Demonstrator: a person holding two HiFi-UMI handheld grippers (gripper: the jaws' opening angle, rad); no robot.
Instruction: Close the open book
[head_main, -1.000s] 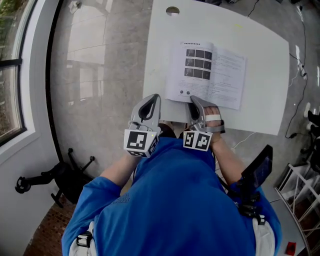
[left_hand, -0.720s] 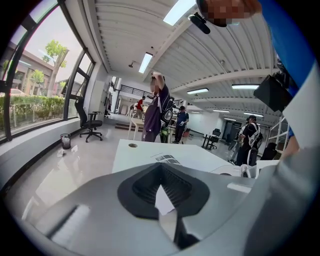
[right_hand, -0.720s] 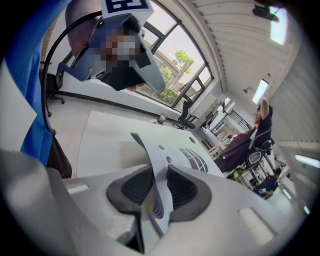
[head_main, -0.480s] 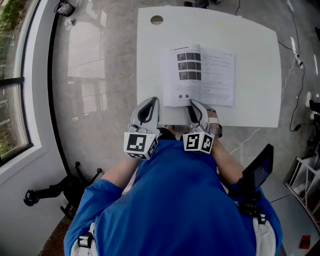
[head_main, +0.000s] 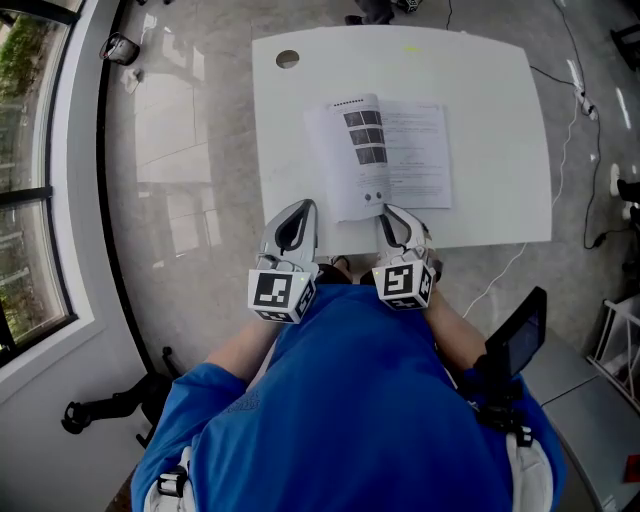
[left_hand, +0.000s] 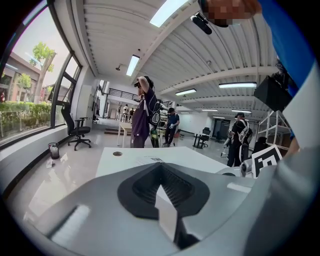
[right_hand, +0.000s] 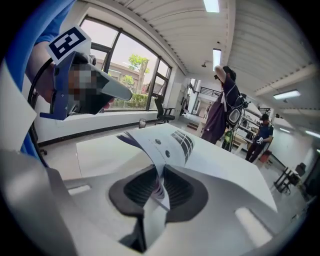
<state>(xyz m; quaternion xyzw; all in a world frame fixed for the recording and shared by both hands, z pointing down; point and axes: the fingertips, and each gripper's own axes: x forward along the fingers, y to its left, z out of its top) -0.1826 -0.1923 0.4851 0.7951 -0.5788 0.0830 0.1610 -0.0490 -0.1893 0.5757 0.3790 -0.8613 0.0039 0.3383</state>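
on table (head_main: 490, 120), right fingers (right_hand: 180, 188) pinch book page (right_hand: 170, 145)

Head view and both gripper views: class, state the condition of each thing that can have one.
book: open
left page: near edge curled up, pinched
right claw: jaws have just been closing, shut on the left page
left claw: shut, empty

Bright light from windows (right_hand: 125, 82) and ceiling strips (left_hand: 169, 11); fisheye bends edges, corners dark.
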